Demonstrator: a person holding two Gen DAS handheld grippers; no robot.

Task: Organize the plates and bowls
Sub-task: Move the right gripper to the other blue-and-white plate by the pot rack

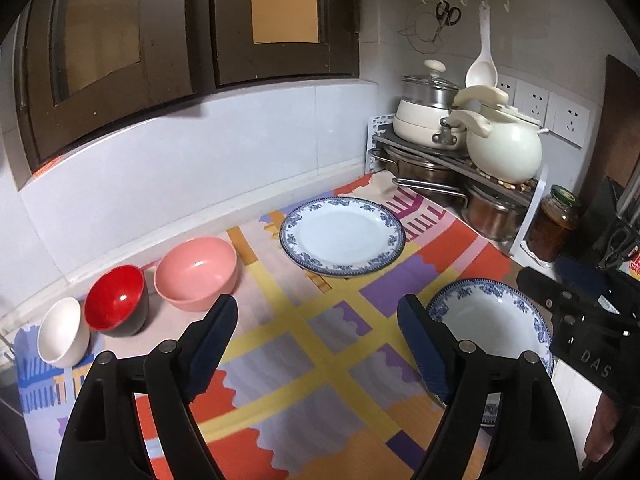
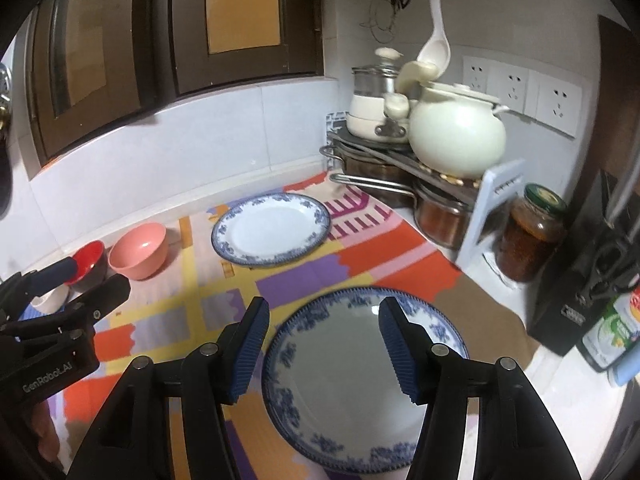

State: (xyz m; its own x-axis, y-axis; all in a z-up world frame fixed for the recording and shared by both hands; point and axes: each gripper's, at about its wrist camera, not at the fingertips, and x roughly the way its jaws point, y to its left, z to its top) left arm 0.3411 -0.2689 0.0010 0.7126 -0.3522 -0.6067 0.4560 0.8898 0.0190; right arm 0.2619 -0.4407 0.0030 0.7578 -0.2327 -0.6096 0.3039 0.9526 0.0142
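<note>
Two blue-rimmed white plates lie on a colourful mat. The far plate sits near the back wall. The near plate lies at the front right. A pink bowl, a red bowl and a white bowl stand in a row at the left. My left gripper is open and empty above the mat. My right gripper is open and empty, just above the near plate.
A metal rack at the back right holds cream pots and a round white pot, with steel pots beneath. A glass jar stands beside it. Wall sockets, a hanging ladle and dark cabinets are behind. A bottle stands at the right.
</note>
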